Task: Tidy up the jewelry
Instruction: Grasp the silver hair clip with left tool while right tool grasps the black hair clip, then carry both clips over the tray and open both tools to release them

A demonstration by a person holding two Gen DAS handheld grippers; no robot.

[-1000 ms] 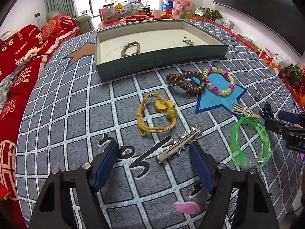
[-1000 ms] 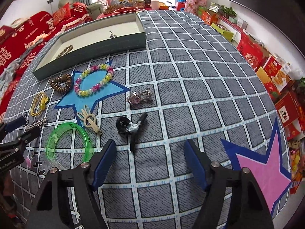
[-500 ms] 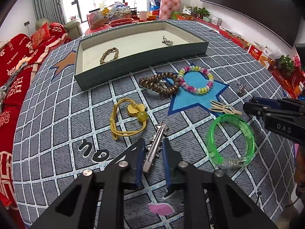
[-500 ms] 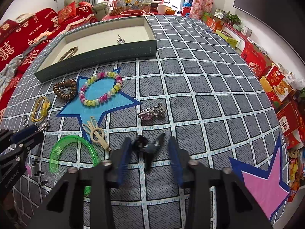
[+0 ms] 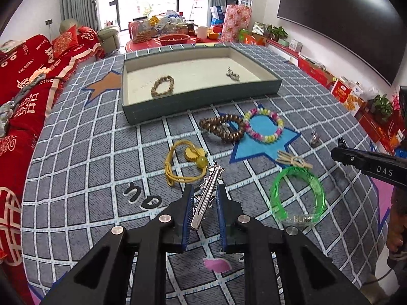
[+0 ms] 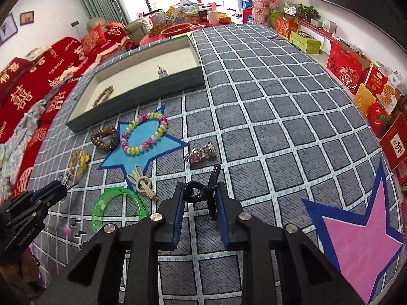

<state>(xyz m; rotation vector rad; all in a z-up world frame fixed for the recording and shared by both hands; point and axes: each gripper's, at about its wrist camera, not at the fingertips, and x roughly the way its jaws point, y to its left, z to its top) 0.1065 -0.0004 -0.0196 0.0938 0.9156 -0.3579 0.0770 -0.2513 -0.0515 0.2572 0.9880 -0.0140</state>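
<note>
My left gripper (image 5: 204, 190) is shut on a silver star hair clip (image 5: 207, 198), held just above the checked cloth. The jaws of my right gripper (image 6: 200, 190) are closing, and the pads press on a black hair clip (image 6: 212, 195) lifted off the cloth. Behind them stands a shallow grey-green tray (image 5: 203, 103), holding a tan bead bracelet (image 5: 162, 89) and a small silver piece (image 5: 232, 74). Loose on the cloth lie a brown bead bracelet (image 5: 223, 128), a pastel bead bracelet (image 5: 264, 127), a yellow cord (image 5: 178, 167), a green bangle (image 5: 297, 195), a beige clip (image 5: 292, 160) and a crystal clip (image 6: 202, 152).
A red-covered sofa (image 5: 23, 81) runs along the table's left side. Red boxes (image 6: 376, 101) line the floor to the right. A cluttered red table (image 5: 173, 38) stands beyond the tray. The cloth right of the tray (image 6: 279, 96) is bare.
Both grippers have gone from wide open to shut, the left on the silver star clip, the right on the black clip. Both clips have risen slightly off the cloth.
</note>
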